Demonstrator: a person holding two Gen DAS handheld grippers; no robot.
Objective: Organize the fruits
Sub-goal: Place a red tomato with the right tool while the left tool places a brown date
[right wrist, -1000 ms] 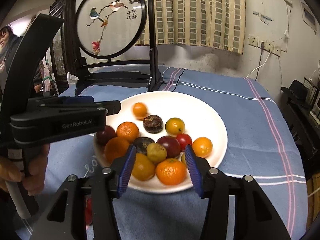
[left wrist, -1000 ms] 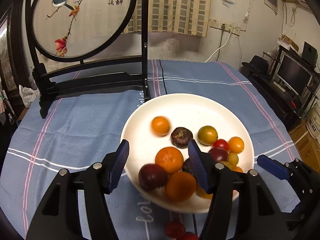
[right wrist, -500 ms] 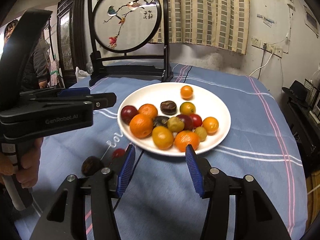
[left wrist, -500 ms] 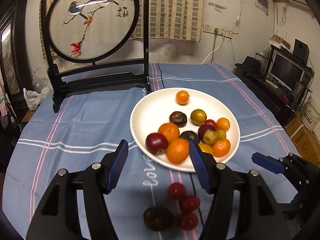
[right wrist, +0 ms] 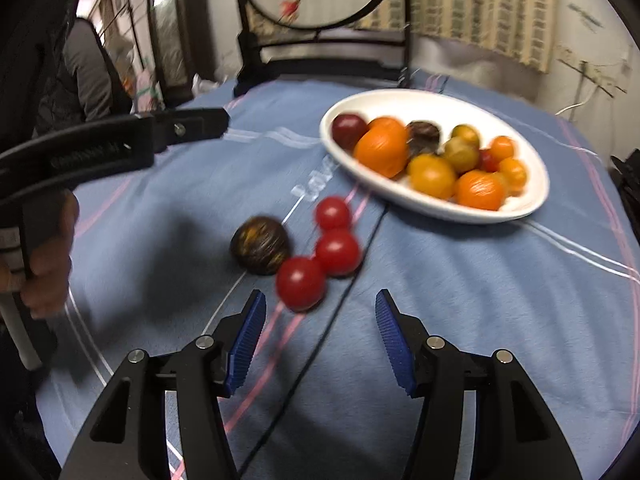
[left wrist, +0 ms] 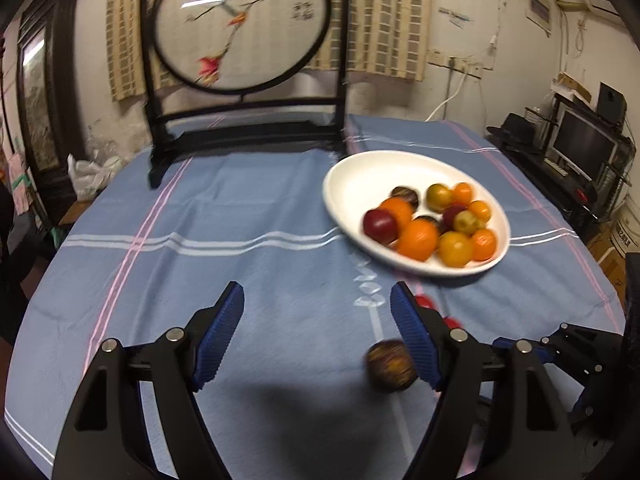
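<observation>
A white plate holds several fruits: oranges, a dark red plum, small yellow and red ones. On the blue cloth in front of the plate lie a dark brown passion fruit and three red tomatoes. My left gripper is open and empty, with the passion fruit just beside its right finger. My right gripper is open and empty, just short of the nearest tomato.
A black stand with a round embroidered bird screen stands at the back of the table. The blue striped tablecloth covers the table. A monitor and shelves stand to the right. A person stands at left.
Both grippers have pulled back from the plate and swung left and down. The loose passion fruit and tomatoes now lie close in front of them. Both stay open.
</observation>
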